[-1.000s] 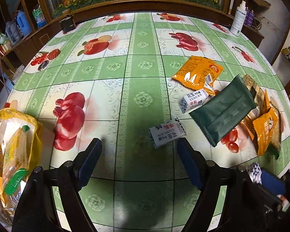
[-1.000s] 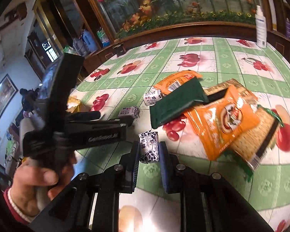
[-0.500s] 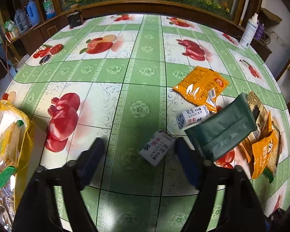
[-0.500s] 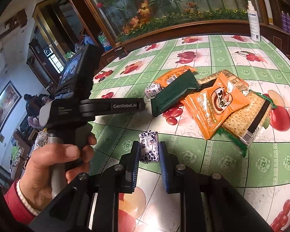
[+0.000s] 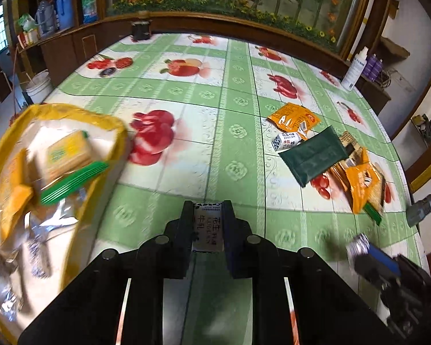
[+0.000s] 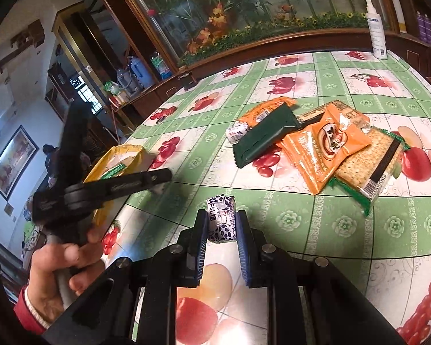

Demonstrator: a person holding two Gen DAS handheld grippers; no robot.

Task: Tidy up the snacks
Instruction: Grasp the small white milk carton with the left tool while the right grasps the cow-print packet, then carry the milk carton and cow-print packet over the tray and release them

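The left tongs (image 5: pixel 207 224), pinching a candy (image 5: pixel 207 230) lengthwise, have the yellow bag (image 5: pixel 43 172) at nine o'clock, nearer than the right tongs (image 6: pixel 221 224), pinching another sweet (image 6: pixel 221 221).

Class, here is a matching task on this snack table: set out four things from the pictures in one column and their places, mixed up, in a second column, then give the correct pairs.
Things
1. white candy bar with red lettering
2. candy with dark spotted wrapper
3. dark green packet
4. yellow bag

Places
A. lying in the pile of snacks on the table
B. between the fingers of the right hand-held gripper
C. at the left edge of the table, holding snacks
D. between the fingers of the left hand-held gripper

Pairs: 1-D, 2-B, 3-A, 4-C
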